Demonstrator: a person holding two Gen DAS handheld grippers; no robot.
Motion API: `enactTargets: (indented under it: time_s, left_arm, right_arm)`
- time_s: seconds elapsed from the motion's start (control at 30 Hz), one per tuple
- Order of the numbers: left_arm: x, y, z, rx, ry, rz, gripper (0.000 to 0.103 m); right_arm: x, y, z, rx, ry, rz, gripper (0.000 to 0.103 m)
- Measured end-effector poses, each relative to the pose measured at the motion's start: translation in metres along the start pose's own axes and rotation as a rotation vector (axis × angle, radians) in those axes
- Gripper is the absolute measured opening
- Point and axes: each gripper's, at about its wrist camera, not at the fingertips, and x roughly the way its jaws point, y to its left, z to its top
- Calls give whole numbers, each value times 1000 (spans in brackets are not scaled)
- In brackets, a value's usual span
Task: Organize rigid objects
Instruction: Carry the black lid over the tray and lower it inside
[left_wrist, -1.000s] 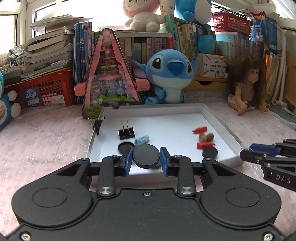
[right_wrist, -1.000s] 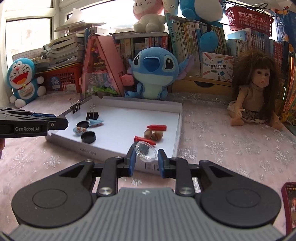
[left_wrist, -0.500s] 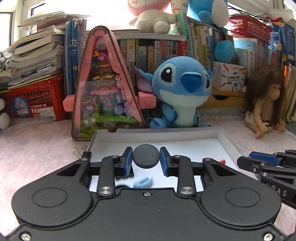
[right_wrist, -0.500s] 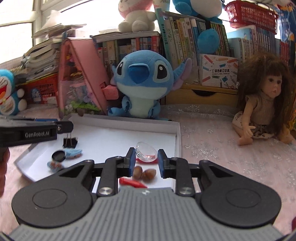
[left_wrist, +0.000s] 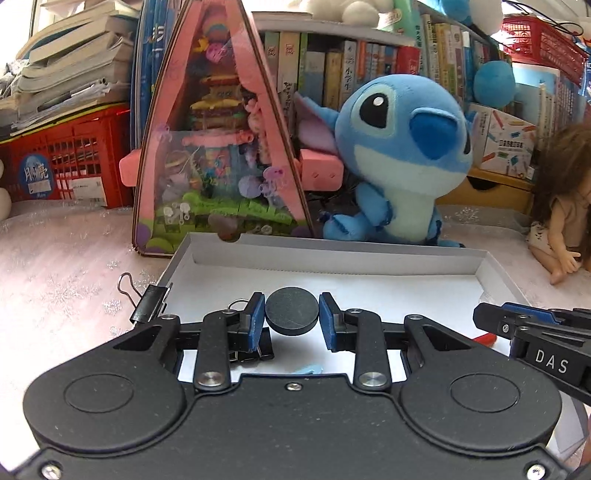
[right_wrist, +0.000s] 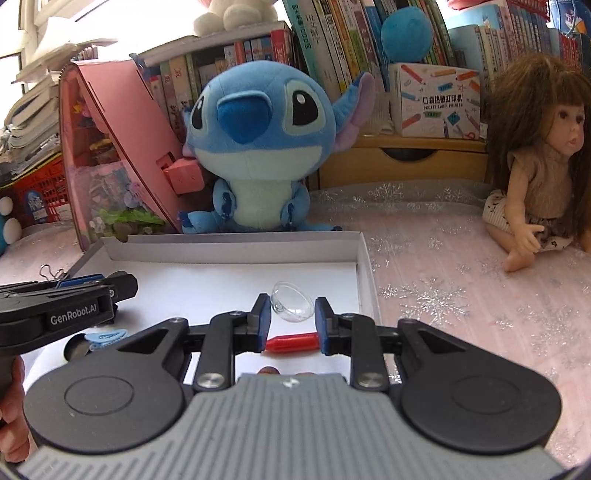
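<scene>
Two items in hand over the white tray (left_wrist: 332, 258): left gripper (left_wrist: 292, 320) pinches a black disc (left_wrist: 292, 312), right gripper (right_wrist: 291, 318) sits narrow around a clear dome (right_wrist: 291, 302); contact on the right pad unclear. Neither is placed yet. Already in the tray: red crayon (right_wrist: 291, 341), blue clip (right_wrist: 105, 338). Only the left view shows the binder clip (left_wrist: 149, 302) on the tray's rim; only the right shows nuts, probably, at the housing edge.

Black disc (left_wrist: 292, 312) and clear glass dome (right_wrist: 291, 301), over white tray (left_wrist: 332, 256).
</scene>
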Motion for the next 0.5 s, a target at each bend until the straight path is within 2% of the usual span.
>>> enactTargets:
  time_s: [0.5]
  left_arm:
    - [11, -2, 1, 11, 47, 12, 30]
  right_arm:
    - [11, 5, 0, -5, 27, -40, 31]
